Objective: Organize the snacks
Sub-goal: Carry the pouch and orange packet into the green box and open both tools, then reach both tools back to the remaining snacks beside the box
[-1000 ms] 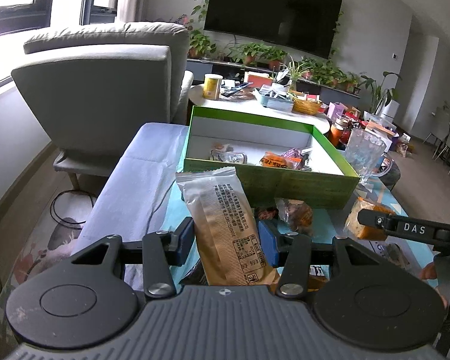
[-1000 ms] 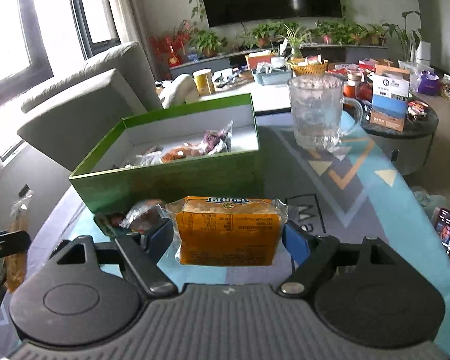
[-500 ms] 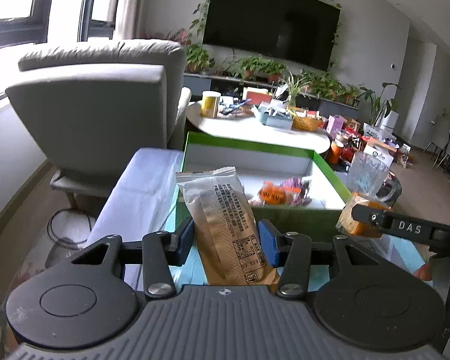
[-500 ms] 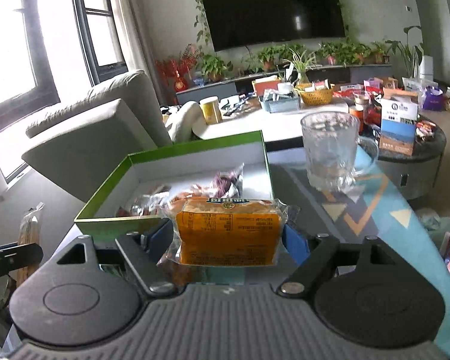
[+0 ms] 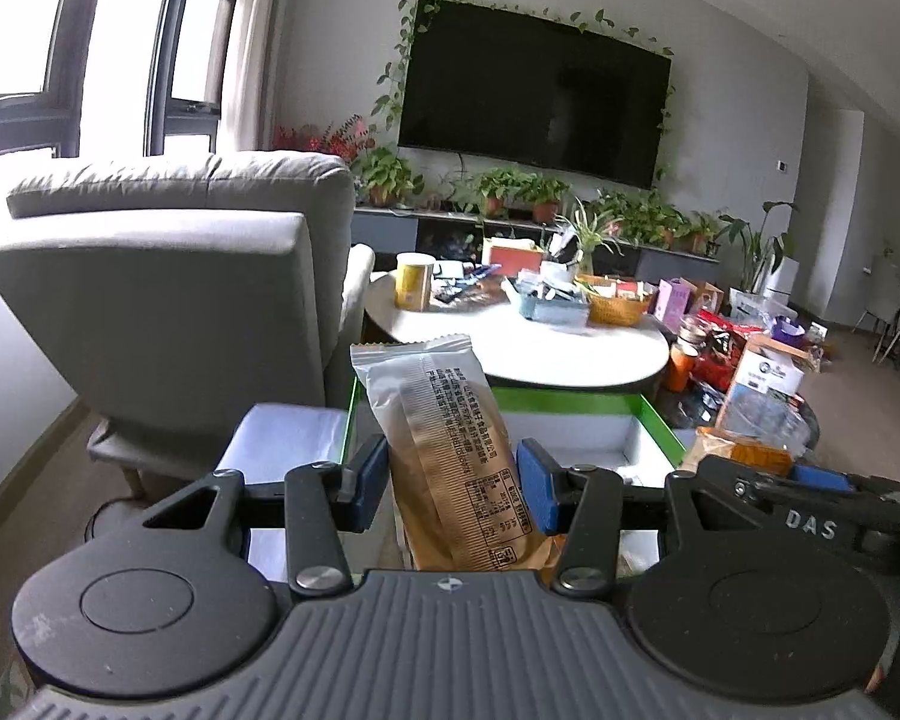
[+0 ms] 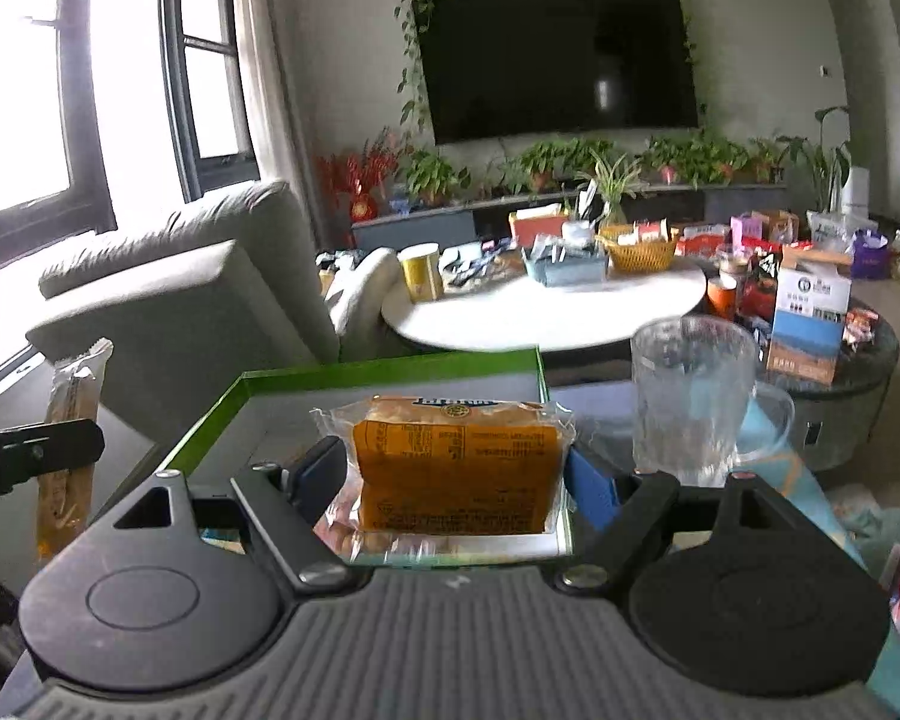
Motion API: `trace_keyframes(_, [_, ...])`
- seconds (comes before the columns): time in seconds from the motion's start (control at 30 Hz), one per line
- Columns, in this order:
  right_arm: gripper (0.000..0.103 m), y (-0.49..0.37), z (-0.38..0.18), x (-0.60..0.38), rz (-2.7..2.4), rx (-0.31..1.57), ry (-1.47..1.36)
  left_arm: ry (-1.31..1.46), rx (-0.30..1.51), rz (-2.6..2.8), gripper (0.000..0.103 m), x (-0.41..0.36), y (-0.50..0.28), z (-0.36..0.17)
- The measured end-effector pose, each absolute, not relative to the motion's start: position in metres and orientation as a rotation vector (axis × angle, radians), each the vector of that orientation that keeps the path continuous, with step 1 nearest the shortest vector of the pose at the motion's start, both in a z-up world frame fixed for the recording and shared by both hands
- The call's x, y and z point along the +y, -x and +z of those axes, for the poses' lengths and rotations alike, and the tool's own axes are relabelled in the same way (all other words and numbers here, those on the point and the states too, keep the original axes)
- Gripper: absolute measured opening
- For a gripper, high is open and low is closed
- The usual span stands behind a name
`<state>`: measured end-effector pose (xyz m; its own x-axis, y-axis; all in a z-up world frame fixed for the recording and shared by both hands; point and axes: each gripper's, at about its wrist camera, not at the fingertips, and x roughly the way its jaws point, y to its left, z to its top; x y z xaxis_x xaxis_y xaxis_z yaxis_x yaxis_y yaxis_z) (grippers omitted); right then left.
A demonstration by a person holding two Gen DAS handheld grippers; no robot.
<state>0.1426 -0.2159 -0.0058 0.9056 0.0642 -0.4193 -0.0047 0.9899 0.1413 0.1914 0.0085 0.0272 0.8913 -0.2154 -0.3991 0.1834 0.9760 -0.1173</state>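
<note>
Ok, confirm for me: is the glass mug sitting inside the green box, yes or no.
No, the right wrist view shows the glass mug standing on the table to the right of the green box, outside its walls.

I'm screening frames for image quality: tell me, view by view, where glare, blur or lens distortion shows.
Left wrist view: windows blown out white; walls bow with fisheye curve; long snack packet in the left gripper sharp, print visible. Right wrist view: softer overall, green box rim and glass mug smeared; window overexposed; a bright reflection on the TV.
</note>
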Motion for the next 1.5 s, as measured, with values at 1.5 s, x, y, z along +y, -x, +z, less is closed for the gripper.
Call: trace_keyframes(1.5, [0.045, -0.108, -0.044, -0.274, -0.046, 0.543, -0.265, -0.152, 0.658, -0.553, 0.049, 0.005, -0.179, -0.043])
